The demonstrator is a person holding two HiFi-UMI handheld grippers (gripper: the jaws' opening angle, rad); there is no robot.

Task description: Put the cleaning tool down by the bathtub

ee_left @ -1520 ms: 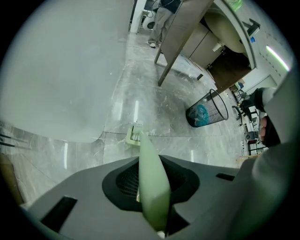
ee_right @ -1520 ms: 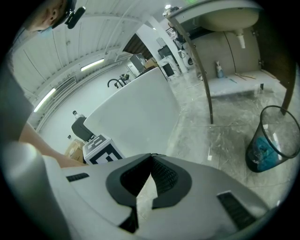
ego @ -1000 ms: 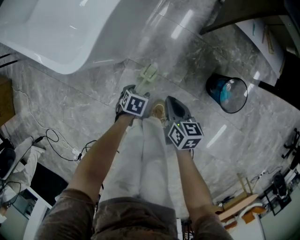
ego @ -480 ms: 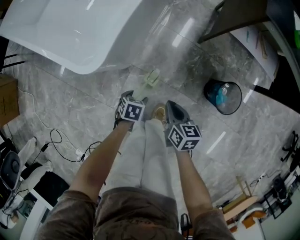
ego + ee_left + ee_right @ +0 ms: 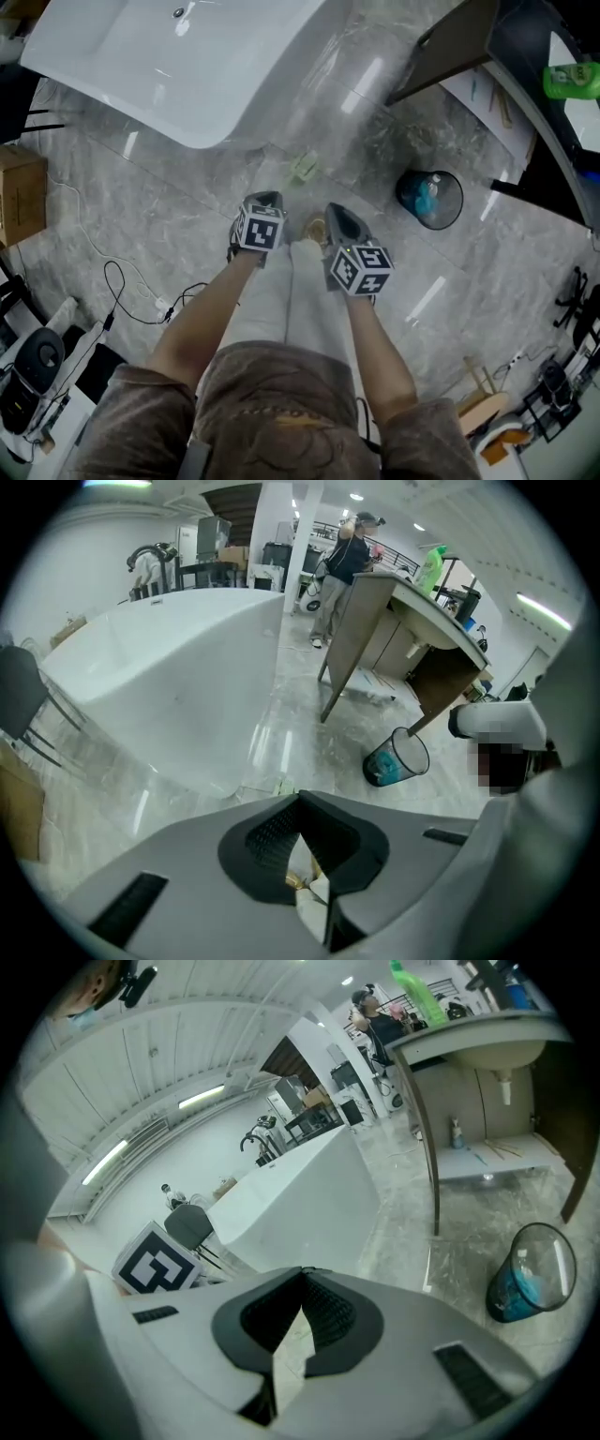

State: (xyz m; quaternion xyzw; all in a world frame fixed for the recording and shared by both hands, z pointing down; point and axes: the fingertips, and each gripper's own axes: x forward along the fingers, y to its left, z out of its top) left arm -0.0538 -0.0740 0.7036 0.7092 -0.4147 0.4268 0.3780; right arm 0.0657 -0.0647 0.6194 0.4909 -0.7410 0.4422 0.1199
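Note:
The cleaning tool [image 5: 304, 167], a pale green brush, lies on the marble floor just off the white bathtub [image 5: 187, 66]. It also peeks out over the left jaws as the brush [image 5: 280, 785] at the foot of the tub [image 5: 178, 696]. My left gripper [image 5: 267, 202] hangs above the floor, short of the brush and apart from it. Its jaws have just been closing with nothing between them, and its tips [image 5: 300, 803] meet. My right gripper [image 5: 339, 217] is beside it, shut and empty, with the tips [image 5: 302, 1279] touching.
A round bin [image 5: 429, 199] with a blue liner stands on the floor to the right, under a dark vanity counter [image 5: 469, 37]. A cardboard box [image 5: 21, 192] and loose cables [image 5: 122, 281] are at the left. A person [image 5: 342, 564] stands far off.
Both grippers have lifted away from the floor and the view has risen with them. The brush stays on the floor by the tub and looks smaller.

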